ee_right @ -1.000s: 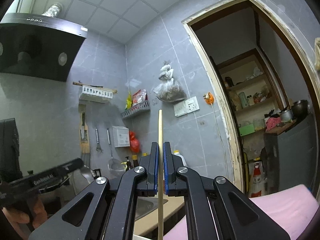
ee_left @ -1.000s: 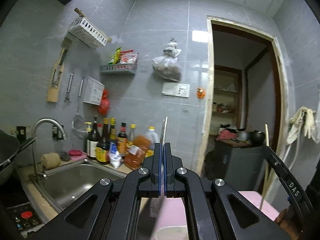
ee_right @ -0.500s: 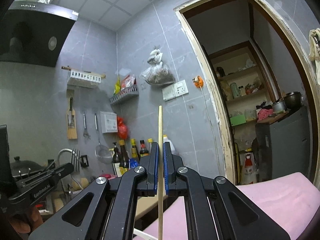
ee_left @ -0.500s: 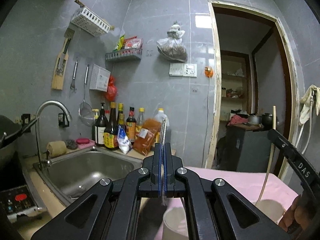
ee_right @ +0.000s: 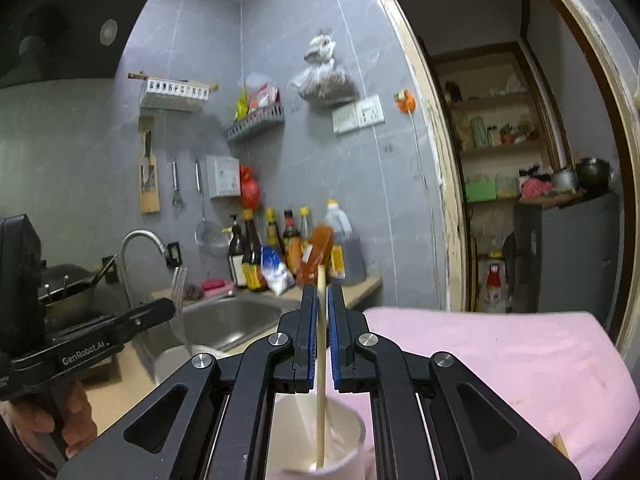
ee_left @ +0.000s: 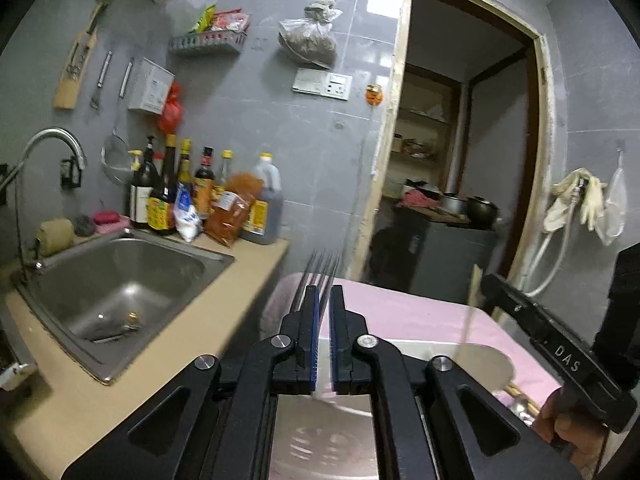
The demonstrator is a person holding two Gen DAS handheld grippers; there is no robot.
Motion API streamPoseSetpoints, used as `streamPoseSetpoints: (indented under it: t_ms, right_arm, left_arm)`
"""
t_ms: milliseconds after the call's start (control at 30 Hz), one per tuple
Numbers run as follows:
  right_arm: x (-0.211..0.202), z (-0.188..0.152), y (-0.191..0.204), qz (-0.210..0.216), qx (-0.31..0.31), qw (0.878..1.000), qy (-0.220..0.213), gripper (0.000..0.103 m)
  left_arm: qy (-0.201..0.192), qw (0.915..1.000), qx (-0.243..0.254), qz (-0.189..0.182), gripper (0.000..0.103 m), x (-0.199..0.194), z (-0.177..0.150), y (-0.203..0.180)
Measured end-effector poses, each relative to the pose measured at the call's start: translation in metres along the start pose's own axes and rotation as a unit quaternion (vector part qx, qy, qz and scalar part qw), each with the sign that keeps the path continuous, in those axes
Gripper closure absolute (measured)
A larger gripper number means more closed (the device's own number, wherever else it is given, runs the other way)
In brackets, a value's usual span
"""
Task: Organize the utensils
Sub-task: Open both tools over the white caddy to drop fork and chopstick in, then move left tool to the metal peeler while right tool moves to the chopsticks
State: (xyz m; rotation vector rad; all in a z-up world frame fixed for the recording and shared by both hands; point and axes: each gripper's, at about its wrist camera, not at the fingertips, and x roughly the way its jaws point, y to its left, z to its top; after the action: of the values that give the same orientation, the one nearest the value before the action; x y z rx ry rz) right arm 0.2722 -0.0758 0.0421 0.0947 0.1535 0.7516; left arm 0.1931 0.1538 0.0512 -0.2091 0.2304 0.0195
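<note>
A pale wooden chopstick (ee_right: 320, 380) stands nearly upright, its lower end inside a white cup (ee_right: 352, 440) on the pink cloth. A blurred metal fork (ee_left: 318, 276) points its tines upward above a second white cup (ee_left: 472, 360).

Dim indoor light, greyish cast in both views. Bright ceiling-light reflection on the wall tile (ee_left: 380, 2) beside the doorway (ee_left: 460, 140); room beyond it darker. Strong fisheye: black vignette at corners, door frame (ee_right: 436, 160) bowed. Motion blur on the fork (ee_left: 320, 276) and the chopstick (ee_right: 320, 360); the bottles (ee_left: 192, 192) slightly soft. Sink (ee_left: 120, 280) shows soft glare. Cup (ee_right: 320, 440) interior washed pale. Range hood (ee_right: 72, 20) nearly black, detail lost.
</note>
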Motion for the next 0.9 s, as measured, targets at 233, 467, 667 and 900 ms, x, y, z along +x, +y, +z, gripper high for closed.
streamPoseSetpoints:
  t_ms: [233,467,667,900]
  right_arm:
    - [-0.029,0.008,-0.007,0.003,0.01,1.0,-0.003,0.075]
    - [-0.075,0.021,-0.021,-0.034,0.001,0.999,-0.022,0.051]
    - [-0.122,0.027,-0.04,-0.08,-0.018,0.996,-0.04,0.026]
    - [-0.174,0.024,-0.063,-0.138,-0.036,0.988,-0.051,0.001]
  left_arm:
    - [-0.006,0.9994,-0.012,-0.032,0.088,-0.019,0.012,-0.01]
    - [-0.023,0.9984,0.003,-0.051,0.052,-0.036,0.015,-0.044]
    - [-0.043,0.9969,0.04,-0.053,0.019,-0.047,0.007,-0.088]
    - [-0.031,0.9941,0.067,-0.079,0.011,-0.047,-0.012,-0.13]
